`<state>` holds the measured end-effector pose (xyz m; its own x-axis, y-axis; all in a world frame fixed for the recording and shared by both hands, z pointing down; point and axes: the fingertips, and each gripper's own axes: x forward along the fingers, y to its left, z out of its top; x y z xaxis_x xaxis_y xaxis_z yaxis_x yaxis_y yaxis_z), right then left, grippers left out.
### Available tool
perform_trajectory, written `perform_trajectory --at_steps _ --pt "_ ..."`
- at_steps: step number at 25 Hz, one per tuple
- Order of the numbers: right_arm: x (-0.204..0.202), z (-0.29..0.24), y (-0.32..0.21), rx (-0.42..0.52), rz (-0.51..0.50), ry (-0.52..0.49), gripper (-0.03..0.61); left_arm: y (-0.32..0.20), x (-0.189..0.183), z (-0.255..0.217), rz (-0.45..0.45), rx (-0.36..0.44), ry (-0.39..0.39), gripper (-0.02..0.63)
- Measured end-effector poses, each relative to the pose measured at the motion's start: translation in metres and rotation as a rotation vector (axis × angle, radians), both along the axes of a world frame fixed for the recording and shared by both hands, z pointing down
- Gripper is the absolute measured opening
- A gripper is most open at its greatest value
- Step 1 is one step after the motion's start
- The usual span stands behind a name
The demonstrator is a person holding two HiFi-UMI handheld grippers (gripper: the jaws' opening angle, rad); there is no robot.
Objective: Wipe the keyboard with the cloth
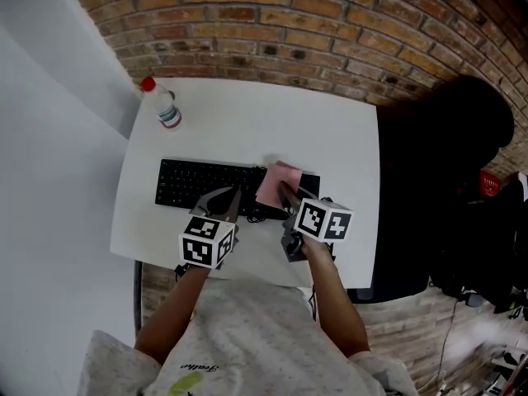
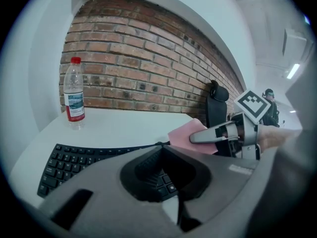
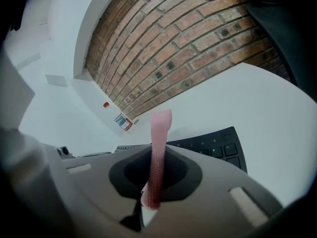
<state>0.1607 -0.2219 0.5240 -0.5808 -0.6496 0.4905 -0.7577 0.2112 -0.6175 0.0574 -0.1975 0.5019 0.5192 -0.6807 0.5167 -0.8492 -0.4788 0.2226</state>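
A black keyboard (image 1: 202,186) lies on the white table (image 1: 247,118). A pink cloth (image 1: 277,183) hangs over the keyboard's right part, and my right gripper (image 1: 288,195) is shut on it. In the right gripper view the cloth (image 3: 159,133) shows edge-on, rising from between the jaws of the right gripper (image 3: 156,155), with the keyboard (image 3: 215,145) behind. My left gripper (image 1: 224,201) is shut and holds nothing, poised over the keyboard's near edge. Its own view shows the left gripper (image 2: 162,150), the keys (image 2: 74,157), the cloth (image 2: 184,134) and the right gripper (image 2: 198,138).
A clear water bottle with a red cap (image 1: 164,106) stands at the table's far left corner. A black office chair (image 1: 445,163) is pushed against the table's right side. A brick wall (image 1: 289,23) runs behind. Dark bags (image 1: 495,221) sit on the floor at right.
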Motion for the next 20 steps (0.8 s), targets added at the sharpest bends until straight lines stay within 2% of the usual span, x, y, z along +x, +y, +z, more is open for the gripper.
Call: perform_trajectory --at_steps 20 --pt "0.065 0.010 0.001 -0.017 -0.016 -0.035 0.018 0.000 0.056 -0.004 0.027 0.000 -0.107 -0.006"
